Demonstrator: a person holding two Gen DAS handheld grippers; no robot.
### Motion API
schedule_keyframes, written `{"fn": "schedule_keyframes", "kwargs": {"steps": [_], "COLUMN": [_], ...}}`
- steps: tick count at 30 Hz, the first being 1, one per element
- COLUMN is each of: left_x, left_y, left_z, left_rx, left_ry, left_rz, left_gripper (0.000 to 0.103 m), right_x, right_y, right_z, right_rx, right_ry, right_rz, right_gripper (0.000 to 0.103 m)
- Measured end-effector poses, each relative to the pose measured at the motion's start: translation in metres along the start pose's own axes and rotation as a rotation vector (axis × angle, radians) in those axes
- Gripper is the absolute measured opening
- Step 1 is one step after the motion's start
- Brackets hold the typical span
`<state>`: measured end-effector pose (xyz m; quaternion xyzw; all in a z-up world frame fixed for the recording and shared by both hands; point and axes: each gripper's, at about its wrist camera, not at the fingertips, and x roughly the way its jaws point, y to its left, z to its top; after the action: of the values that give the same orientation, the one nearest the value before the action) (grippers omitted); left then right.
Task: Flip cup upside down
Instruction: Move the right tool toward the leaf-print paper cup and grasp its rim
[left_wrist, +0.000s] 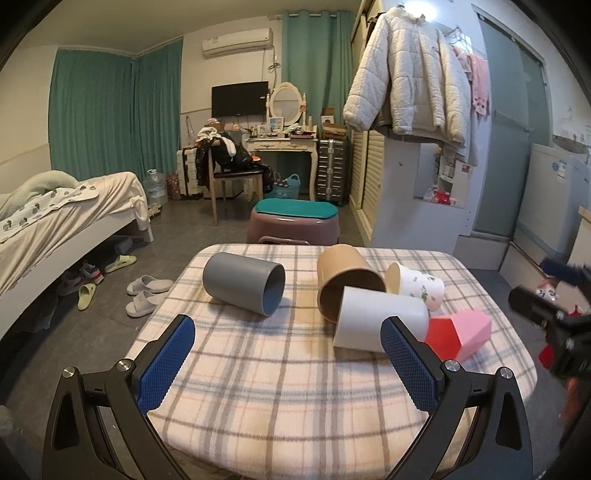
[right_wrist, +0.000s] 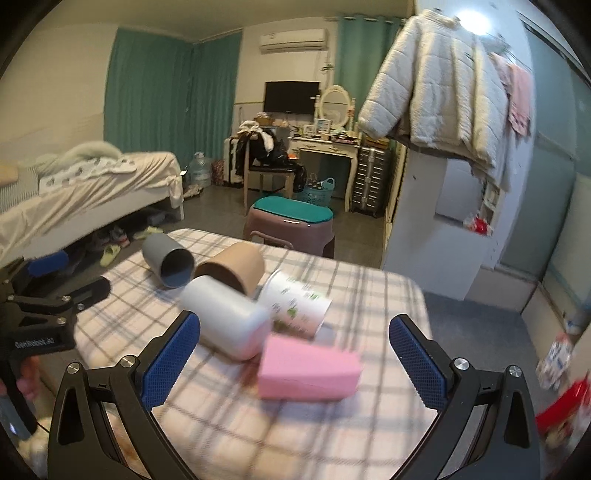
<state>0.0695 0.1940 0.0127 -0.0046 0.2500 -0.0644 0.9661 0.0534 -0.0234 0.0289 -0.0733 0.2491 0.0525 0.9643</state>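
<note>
Several cups lie on their sides on a plaid-covered table (left_wrist: 280, 373). A grey cup (left_wrist: 242, 282) lies at the left, a tan cup (left_wrist: 345, 284) in the middle, a white cup (left_wrist: 376, 319) in front of it, a floral white cup (left_wrist: 419, 284) behind, and a pink cup (left_wrist: 461, 332) at the right. My left gripper (left_wrist: 288, 354) is open and empty, short of the cups. My right gripper (right_wrist: 295, 354) is open and empty, with the pink cup (right_wrist: 308, 369) and white cup (right_wrist: 231, 319) between its fingers' line of sight.
A purple stool with a teal top (left_wrist: 293, 221) stands just beyond the table. A bed (left_wrist: 55, 221) and slippers (left_wrist: 146, 295) are at the left. A white cabinet (left_wrist: 417, 206) with a hanging coat stands at the right. The right gripper shows at the left view's right edge (left_wrist: 550, 310).
</note>
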Motion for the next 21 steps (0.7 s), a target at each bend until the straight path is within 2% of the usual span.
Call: {"fn": "schedule_keyframes", "kwargs": {"steps": [6, 11, 17, 21], "left_x": [0.024, 0.049, 0.073, 0.084], "left_y": [-0.01, -0.017, -0.013, -0.014], "left_z": [0.011, 0.012, 0.012, 0.013], "left_rx": [0.001, 0.029, 0.012, 0.036], "left_ry": [0.035, 0.079, 0.119, 0.127], "left_rz": [0.045, 0.095, 0.139, 0.172], "left_gripper": [0.103, 0.103, 0.103, 0.103], "right_x": [0.05, 0.108, 0.163, 0.188], "right_y": [-0.022, -0.024, -0.022, -0.02], "right_z": [0.034, 0.039, 0.032, 0.029], "right_rx": [-0.223, -0.414, -0.507, -0.542], "right_ry": [0.079, 0.221, 0.344, 0.36], "right_rz": [0.072, 0.18, 0.254, 0.249], "right_gripper": [0.103, 0.103, 0.102, 0.102]}}
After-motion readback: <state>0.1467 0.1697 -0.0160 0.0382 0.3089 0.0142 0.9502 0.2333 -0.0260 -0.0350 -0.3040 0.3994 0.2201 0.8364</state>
